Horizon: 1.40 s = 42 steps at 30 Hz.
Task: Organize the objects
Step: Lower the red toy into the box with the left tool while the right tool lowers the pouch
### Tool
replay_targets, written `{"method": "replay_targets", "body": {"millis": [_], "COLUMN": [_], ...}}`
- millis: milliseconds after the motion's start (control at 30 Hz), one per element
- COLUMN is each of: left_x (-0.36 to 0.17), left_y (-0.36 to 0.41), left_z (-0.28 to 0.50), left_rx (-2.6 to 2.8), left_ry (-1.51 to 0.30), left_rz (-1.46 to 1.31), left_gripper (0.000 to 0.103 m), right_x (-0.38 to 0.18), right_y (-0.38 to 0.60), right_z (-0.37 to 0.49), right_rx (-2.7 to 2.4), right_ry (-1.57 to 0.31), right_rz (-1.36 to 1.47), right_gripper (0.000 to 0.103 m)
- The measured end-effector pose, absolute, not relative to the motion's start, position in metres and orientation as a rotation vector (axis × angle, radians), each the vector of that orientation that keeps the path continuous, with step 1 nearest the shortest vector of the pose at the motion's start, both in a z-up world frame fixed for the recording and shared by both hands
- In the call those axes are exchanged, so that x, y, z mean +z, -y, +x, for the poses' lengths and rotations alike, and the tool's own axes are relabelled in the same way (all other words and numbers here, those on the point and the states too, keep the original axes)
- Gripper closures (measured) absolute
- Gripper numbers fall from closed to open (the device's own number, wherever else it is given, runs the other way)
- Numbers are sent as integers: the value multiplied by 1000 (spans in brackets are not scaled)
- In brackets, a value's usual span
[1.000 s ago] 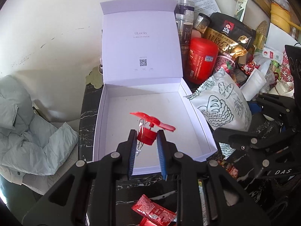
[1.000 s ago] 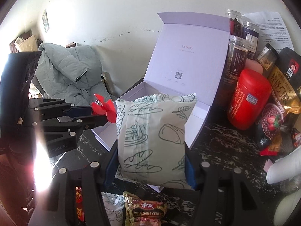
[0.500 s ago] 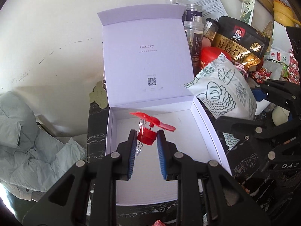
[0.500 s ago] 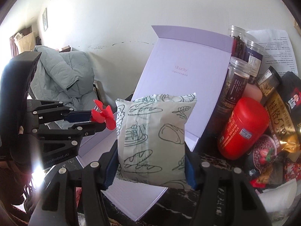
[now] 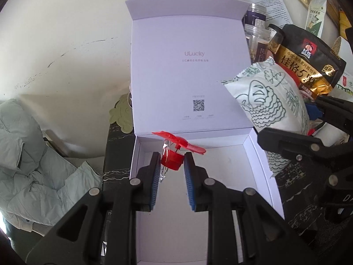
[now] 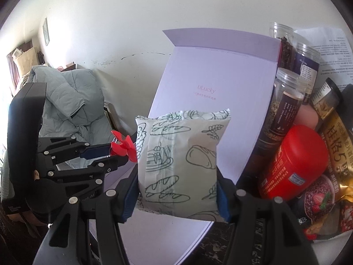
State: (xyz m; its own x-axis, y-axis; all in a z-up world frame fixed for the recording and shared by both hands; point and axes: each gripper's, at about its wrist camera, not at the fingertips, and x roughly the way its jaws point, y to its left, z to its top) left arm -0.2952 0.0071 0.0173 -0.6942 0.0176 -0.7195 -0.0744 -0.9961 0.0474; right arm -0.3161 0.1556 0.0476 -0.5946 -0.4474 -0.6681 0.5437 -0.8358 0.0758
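Left gripper [image 5: 171, 165] clamped on small red propeller toy [image 5: 172, 160], held over the open white box [image 5: 260, 172], near its back wall. Right gripper [image 6: 177, 190] clamped on pale green bread-print snack pack [image 6: 176, 165], upright between the blue pads, above the box's front right corner. In the left view the pack sits at 2 o'clock from the toy, well apart. Box lid [image 5: 187, 66] stands upright at 12 o'clock. Red canister [image 6: 293, 161], clear jars [image 6: 284, 101] and black-gold pouch [image 5: 306, 59] crowd the dark counter [image 5: 117, 154] at 2–3 o'clock. Grey-green jacket [image 5: 28, 154] at 9 o'clock, beyond the counter.
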Motion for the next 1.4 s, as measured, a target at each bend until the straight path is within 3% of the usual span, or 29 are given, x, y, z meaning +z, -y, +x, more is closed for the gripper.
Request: {"method": "replay_targets", "body": {"millis": [433,1400], "left_x": [-16,-62], "left_y": [4,10], "left_z": [-325,-348], "left_rx": [2886,2765], "left_ry": [-201,-59], "left_rz": [-1315,-1495], "left_gripper": [83,83], "right_x": [5,-52], "right_y": [-151,-123], "right_z": [-349,-371], "right_rx": [-2246,-2178], "right_ry": [-139,-157], "right_rz": [1100,1290], "right_gripper": [42,42]}}
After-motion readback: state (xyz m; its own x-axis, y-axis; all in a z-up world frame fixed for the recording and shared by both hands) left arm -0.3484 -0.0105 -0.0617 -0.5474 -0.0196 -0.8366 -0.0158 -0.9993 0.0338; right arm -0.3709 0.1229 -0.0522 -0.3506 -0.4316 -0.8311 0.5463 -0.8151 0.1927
